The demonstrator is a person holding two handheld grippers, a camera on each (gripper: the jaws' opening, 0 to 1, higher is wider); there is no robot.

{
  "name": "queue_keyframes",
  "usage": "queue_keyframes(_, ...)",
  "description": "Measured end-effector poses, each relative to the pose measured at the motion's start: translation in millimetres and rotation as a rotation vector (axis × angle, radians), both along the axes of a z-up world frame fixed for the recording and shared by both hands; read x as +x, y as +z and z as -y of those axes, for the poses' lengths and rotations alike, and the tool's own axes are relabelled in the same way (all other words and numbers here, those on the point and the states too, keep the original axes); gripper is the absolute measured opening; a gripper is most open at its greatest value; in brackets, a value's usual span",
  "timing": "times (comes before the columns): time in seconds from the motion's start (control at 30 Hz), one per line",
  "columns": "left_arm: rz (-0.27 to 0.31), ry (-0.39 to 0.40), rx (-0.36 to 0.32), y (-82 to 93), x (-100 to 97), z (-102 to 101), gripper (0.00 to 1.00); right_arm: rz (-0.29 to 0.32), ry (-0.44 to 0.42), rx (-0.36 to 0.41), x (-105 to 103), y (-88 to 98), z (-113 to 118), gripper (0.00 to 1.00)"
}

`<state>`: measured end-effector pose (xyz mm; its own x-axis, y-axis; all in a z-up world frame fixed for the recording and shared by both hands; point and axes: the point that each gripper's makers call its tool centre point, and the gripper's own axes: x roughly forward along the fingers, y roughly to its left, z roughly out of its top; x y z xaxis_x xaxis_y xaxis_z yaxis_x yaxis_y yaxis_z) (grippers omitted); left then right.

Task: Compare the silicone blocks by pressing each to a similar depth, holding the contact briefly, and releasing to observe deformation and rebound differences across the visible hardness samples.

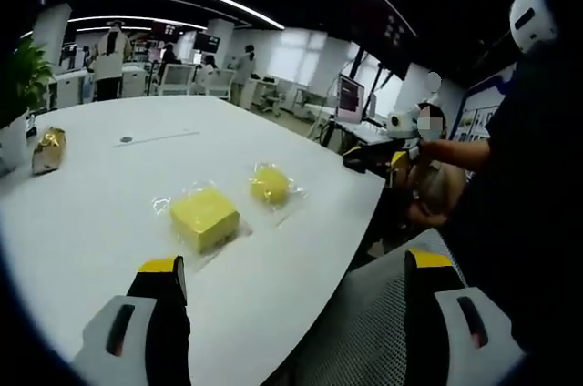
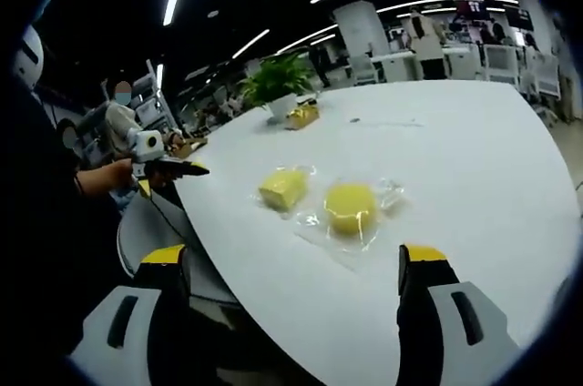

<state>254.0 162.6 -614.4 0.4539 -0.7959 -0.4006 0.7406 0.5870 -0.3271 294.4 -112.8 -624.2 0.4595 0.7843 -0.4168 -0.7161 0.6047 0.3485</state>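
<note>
Both grippers, left gripper (image 1: 291, 277) and right gripper (image 2: 296, 268), hang spread and empty at the table (image 1: 109, 213) edge; square block (image 1: 205, 218) lies ahead of my left, round block (image 2: 351, 207) ahead of my right.

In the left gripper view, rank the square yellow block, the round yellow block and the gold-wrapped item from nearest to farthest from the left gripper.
1. Square yellow block, in clear wrap, just ahead of the left gripper.
2. Round yellow block, beyond it to the right.
3. Gold-wrapped item, far left near the table edge.

Two yellow silicone blocks (image 1: 204, 217) in clear wrap on a white table (image 1: 109, 213).
</note>
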Motion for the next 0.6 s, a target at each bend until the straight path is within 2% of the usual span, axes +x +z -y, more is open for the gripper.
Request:
queue_keyframes(0.07, 0.001, -0.009, 0.029, -1.4, 2.0, -0.2, 0.99, 0.000, 0.002, -0.011, -0.1, -0.2, 1.5, 0.87)
queue_keyframes(0.3, -0.036, -0.046, 0.039, -1.4, 11.6, 19.3, 0.97, -0.003, 0.024, -0.031, -5.2, 0.3, 1.2, 0.85)
queue_keyframes(0.37, -0.085, -0.046, 0.102, -12.0, 14.3, 18.2, 0.94, -0.005, 0.030, -0.038, -7.2, 0.0, 1.2, 0.84)
queue_keyframes(0.4, -0.105, -0.047, 0.104, -13.6, 17.0, 20.6, 0.93, -0.005, 0.032, -0.039, -7.8, -0.3, 1.6, 0.84)
queue_keyframes(0.6, -0.162, -0.041, 0.023, -4.0, 33.1, 34.7, 0.92, -0.013, 0.034, -0.043, -13.2, -0.9, 3.4, 0.82)
